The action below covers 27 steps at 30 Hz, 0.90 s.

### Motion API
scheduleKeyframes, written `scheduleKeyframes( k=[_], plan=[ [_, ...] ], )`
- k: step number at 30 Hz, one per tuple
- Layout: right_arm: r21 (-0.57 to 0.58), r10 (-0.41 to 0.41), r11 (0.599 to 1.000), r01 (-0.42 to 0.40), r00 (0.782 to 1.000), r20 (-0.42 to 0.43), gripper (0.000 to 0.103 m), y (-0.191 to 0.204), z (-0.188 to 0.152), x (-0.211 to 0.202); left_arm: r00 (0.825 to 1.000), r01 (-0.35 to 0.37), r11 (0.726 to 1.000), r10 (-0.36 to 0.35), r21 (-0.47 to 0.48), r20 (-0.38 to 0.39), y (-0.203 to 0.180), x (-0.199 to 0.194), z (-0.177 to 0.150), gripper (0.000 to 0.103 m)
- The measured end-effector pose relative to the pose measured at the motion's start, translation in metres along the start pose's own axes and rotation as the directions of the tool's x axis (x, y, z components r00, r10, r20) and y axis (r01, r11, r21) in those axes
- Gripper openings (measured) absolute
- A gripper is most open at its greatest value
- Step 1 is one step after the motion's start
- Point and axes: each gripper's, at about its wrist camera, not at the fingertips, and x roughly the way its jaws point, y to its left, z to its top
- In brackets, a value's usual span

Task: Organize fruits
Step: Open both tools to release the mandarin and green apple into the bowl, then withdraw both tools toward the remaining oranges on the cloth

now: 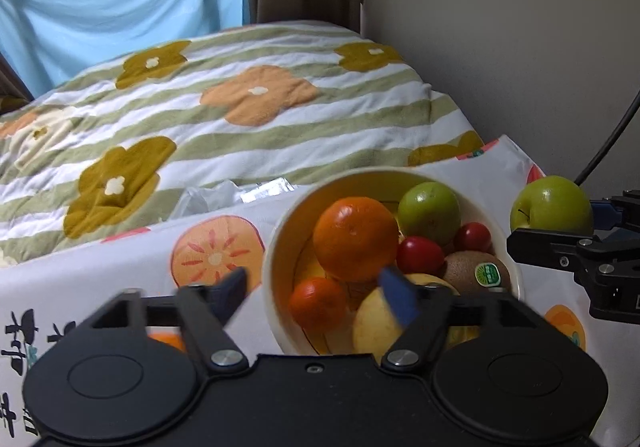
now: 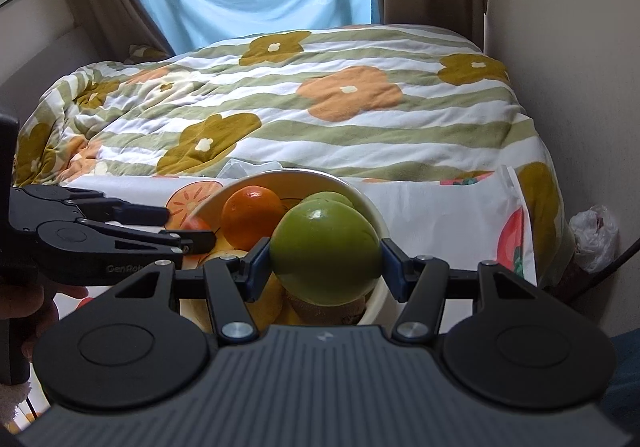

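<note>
Quilt [image 1: 248,103] lying far, behind table [image 1: 120,287]. Bowl [image 1: 280,247] sitting on table, already holding orange [image 1: 354,237], green apple [image 1: 429,212], kiwi [image 1: 476,271], tomatoes [image 1: 420,255]. Right gripper [image 2: 324,263] clamping second apple [image 2: 325,253] above bowl's near right rim; drop into bowl probably remaining. Left gripper [image 1: 316,293] hovering wide open, empty, over bowl's near left rim.
</note>
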Motion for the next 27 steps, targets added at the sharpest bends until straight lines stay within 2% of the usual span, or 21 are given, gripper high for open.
scheduleKeyframes(
  k=[3, 8, 19, 22, 27],
  plan=[
    [0.005, -0.005, 1.000, 0.005, 1.000, -0.004, 0.072, -0.002, 0.002, 0.001, 1.000, 0.001, 1.000, -0.001, -0.016, 0.010, 0.004, -0.007, 0.001, 0.090],
    [0.001, -0.007, 1.000, 0.007, 1.000, -0.010, 0.072, -0.003, 0.006, 0.007, 0.999, -0.049, 0.999, 0.049, -0.011, 0.022, 0.009, -0.020, -0.005, 0.090],
    [-0.051, 0.056, 0.997, -0.058, 0.998, -0.031, 0.072, 0.017, 0.013, 0.039, 0.996, -0.087, 0.994, 0.088, -0.060, 0.015, 0.016, -0.046, -0.026, 0.090],
    [-0.097, 0.049, 0.994, -0.051, 0.999, -0.022, 0.072, 0.024, 0.011, 0.047, 0.994, -0.101, 0.992, 0.103, -0.076, 0.020, 0.018, -0.055, -0.032, 0.090],
    [-0.086, 0.073, 0.993, -0.077, 0.996, -0.042, 0.072, 0.022, 0.010, 0.053, 0.992, -0.120, 0.989, 0.122, -0.091, 0.019, 0.019, -0.060, -0.039, 0.090]
  ],
)
